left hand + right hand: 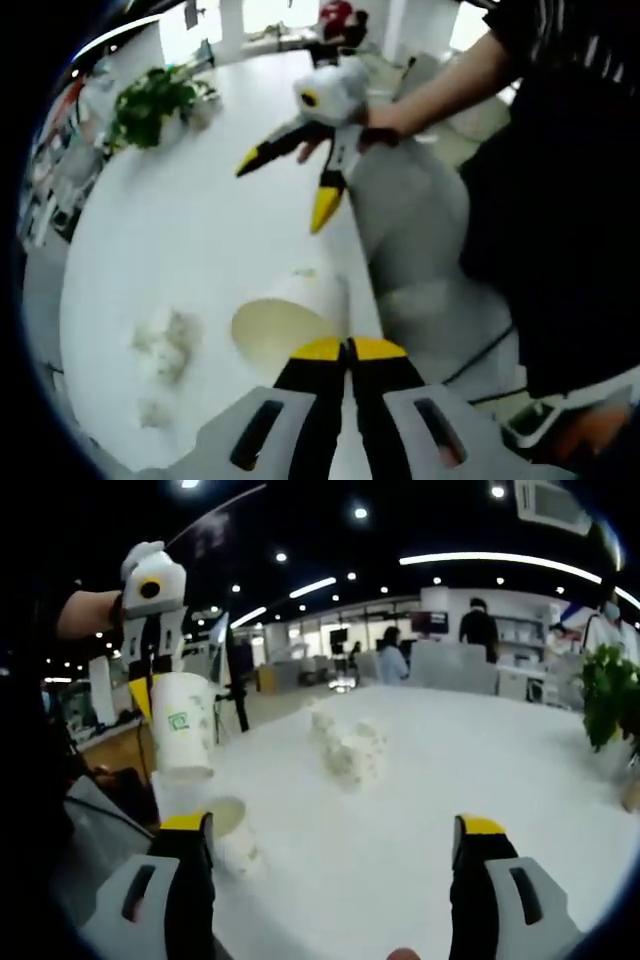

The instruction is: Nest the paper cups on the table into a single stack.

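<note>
Left gripper view: left gripper (349, 349) has its yellow-tipped jaws pressed together on the rim of a white paper cup (285, 322), mouth of the cup facing the camera, over the near edge of the white table (190, 240). Right gripper (300, 180) comes in at top, held by a hand (385, 125), jaws spread wide with nothing between them. Crumpled white paper bits (165, 345) lie on the table left of the cup. Potted plant (150, 105) far back on the table.

Right gripper view: right gripper (335, 830) has jaws well apart, nothing held. Left gripper (150, 680) is up at left, clamped on the held cup (182, 725), which hangs mouth down and has a small green logo. Just below it, a second paper cup (232, 840) lies on its side on the table (420, 810) near the left edge, beside the right gripper's left jaw. Clump of white paper (345, 748) sits mid-table; the plant (610, 695) is at the right edge. Blurry office behind, with people (390, 660).
</note>
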The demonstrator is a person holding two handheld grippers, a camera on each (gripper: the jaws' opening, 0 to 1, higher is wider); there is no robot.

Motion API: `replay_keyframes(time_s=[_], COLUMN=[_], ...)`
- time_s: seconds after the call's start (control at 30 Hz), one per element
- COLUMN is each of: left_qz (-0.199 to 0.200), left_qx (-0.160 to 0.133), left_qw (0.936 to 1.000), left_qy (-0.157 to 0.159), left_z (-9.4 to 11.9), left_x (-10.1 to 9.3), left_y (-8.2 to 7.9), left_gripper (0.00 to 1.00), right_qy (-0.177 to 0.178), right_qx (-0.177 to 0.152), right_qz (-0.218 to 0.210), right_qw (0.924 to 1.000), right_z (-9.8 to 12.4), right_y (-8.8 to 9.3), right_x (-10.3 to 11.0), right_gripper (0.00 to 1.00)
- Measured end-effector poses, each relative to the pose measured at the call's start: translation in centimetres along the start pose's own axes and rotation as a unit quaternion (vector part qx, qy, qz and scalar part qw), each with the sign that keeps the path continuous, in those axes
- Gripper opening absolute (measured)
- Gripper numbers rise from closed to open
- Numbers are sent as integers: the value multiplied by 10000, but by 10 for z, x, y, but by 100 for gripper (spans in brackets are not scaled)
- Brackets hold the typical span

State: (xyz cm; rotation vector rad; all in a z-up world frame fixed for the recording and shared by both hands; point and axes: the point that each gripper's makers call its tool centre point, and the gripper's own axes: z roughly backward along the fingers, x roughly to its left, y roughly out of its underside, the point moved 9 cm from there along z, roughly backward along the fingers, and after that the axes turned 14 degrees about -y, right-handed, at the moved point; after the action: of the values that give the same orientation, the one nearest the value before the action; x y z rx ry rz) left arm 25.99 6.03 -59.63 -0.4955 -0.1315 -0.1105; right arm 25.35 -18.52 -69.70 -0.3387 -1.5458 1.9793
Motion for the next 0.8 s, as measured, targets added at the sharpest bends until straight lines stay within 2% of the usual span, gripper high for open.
replay_keyframes(time_s=[0.17,0.37,0.57,0.6,0.67,0.8], left_qz=[-507,-784,-1503,-1693,-1735,-2199], left_qx=[331,392,774,794,774,716], left_qw=[9982,9961,9854,9821,9815,9725], left_qy=[-15,-37,-181,-205,-213,-280], left_z=[-10,-18,-28,-30,-32,-37], left_x=[-5,-5,-6,-6,-8,-8], left_y=[4,2,7,6,6,5], left_gripper=[0,0,0,0,0,0], right_qy=[45,83,97,99,108,113], right_qx=[-13,-13,-36,-33,-47,-61], right_qz=[-58,-118,-195,-203,-233,-270], right_qw=[10000,9999,9998,9997,9997,9996], right_z=[0,-1,-2,-2,-2,-3], right_y=[2,7,9,9,11,11], right_x=[-1,-2,-1,0,-1,0], right_gripper=[100,100,100,100,100,100])
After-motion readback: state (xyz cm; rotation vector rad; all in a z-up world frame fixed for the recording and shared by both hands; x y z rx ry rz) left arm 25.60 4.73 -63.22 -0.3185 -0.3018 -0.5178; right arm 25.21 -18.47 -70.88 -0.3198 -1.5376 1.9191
